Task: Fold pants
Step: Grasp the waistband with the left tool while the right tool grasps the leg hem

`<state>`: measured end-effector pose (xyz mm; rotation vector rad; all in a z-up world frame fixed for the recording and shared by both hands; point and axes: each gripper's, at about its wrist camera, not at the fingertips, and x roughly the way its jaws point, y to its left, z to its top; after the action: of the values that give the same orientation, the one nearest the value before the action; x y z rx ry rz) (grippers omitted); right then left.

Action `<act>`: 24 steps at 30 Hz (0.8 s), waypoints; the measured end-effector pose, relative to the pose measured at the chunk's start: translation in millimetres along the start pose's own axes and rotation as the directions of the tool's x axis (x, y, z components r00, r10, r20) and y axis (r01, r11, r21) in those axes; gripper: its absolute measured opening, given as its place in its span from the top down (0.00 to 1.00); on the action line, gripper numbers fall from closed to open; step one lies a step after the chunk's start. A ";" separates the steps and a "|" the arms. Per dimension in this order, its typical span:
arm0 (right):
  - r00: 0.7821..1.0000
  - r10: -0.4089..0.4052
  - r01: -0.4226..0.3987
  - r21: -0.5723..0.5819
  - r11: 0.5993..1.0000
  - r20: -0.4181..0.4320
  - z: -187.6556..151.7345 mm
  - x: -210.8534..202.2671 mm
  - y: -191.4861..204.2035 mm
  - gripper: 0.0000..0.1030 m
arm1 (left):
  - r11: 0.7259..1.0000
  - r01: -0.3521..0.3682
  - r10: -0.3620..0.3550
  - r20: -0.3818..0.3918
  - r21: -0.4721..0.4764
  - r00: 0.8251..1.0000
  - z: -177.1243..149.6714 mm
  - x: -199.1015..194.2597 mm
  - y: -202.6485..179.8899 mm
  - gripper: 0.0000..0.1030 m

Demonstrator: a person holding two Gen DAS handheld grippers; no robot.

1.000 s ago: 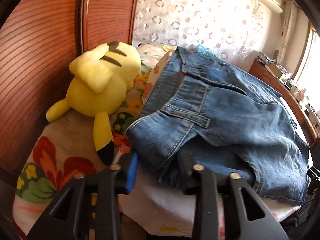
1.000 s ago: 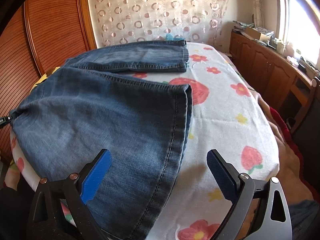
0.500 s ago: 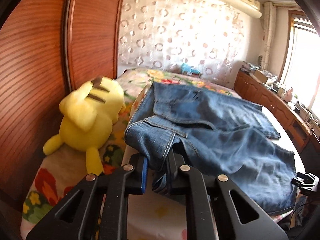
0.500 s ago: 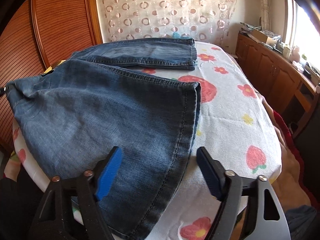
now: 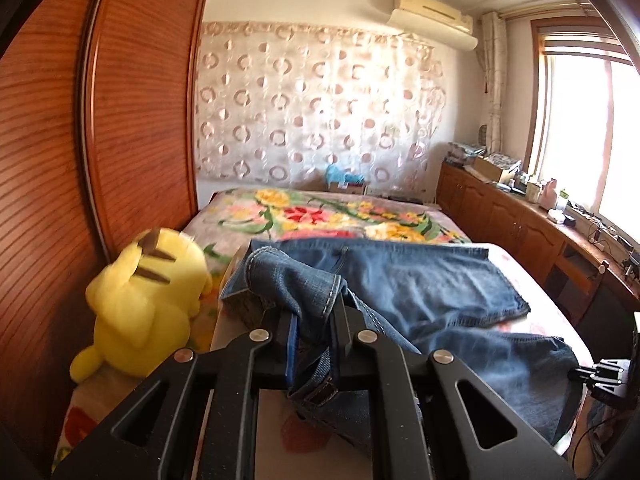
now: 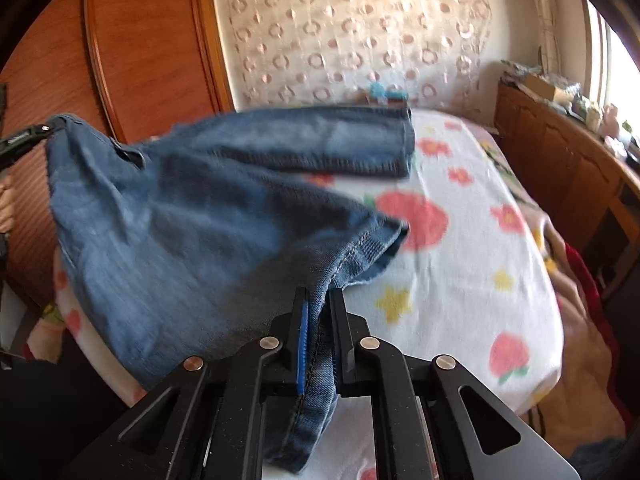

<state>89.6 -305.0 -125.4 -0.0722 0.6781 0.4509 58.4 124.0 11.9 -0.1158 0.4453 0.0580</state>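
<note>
In the left wrist view the left tongs (image 5: 314,330) are clamped on the waistband of the blue denim pants (image 5: 420,284) lying across the floral-sheeted bed (image 5: 320,212) beside a yellow plush toy (image 5: 144,304), while in the right wrist view the right tongs (image 6: 320,320) are clamped on a leg hem, lifted off the bed.

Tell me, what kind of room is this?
Most likely a home bedroom: a bed with a floral blanket, a yellow plush toy beside the jeans, and a wooden wardrobe.
</note>
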 end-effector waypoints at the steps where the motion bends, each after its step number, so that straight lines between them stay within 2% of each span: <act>1: 1.000 -0.002 0.002 -0.010 1.000 0.014 5.5 -3.5 0.3 0.91 | 1.000 0.005 -0.005 0.008 0.009 1.000 4.6 0.6 -1.9 0.88; 8: 0.994 -0.023 0.035 -0.110 0.993 0.106 49.5 -18.2 5.5 0.91 | 1.000 0.008 -0.010 0.041 0.025 0.999 25.6 4.2 -5.4 0.88; 12: 0.991 -0.030 0.046 -0.118 0.992 0.132 69.0 -11.3 0.8 0.91 | 1.000 0.012 -0.013 0.052 0.010 0.999 34.5 8.0 -3.6 0.88; 17: 0.994 -0.029 0.039 -0.098 0.994 0.104 77.1 16.7 -10.0 0.91 | 1.000 0.012 -0.014 0.052 0.027 0.999 40.6 17.1 -11.3 0.88; 24: 0.999 -0.042 0.044 -0.088 0.995 0.020 80.8 65.4 -15.3 0.91 | 0.998 0.022 -0.025 0.046 0.056 0.999 49.4 29.4 -27.4 0.88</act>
<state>188.6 -277.1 -104.2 -0.1658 0.6373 0.4393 108.2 103.9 46.1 -0.0653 0.3981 0.0256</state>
